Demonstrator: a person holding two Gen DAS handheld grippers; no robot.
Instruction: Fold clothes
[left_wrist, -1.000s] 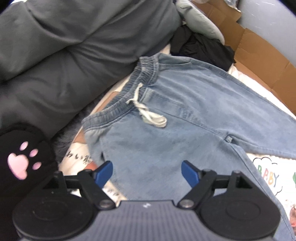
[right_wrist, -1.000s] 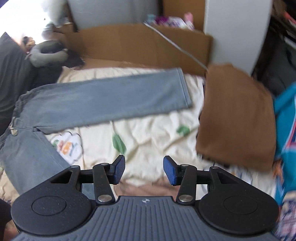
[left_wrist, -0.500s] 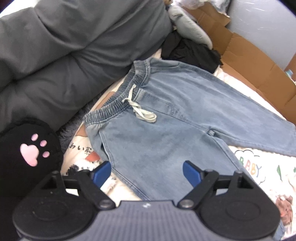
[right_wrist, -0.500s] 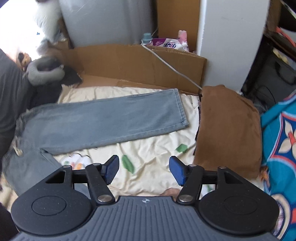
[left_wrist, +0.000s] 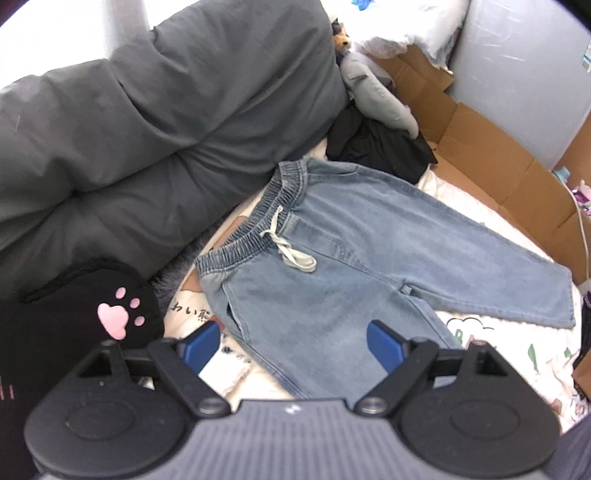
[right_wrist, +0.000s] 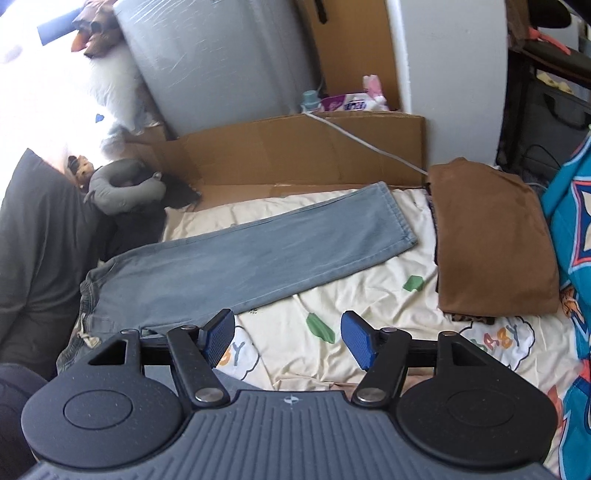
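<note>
Bed sheet (right_wrist: 369, 295) with jeans (left_wrist: 332, 258) spread flat, legs apart.
Both tools, left (left_wrist: 295, 343) and right (right_wrist: 288, 338), are held spread (nothing gripped); brown garment (right_wrist: 487, 240) lies folded.

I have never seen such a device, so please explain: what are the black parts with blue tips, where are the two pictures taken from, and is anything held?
Each picture comes from a camera mounted on a hand-held gripper that a person carries, looking along its two blue-tipped fingers. The left hand-held gripper looks at the waistband end of the blue jeans; the right hand-held gripper sees one jeans leg and a folded brown garment. All lie on a cream printed sheet. Both are open and hold nothing.
</note>
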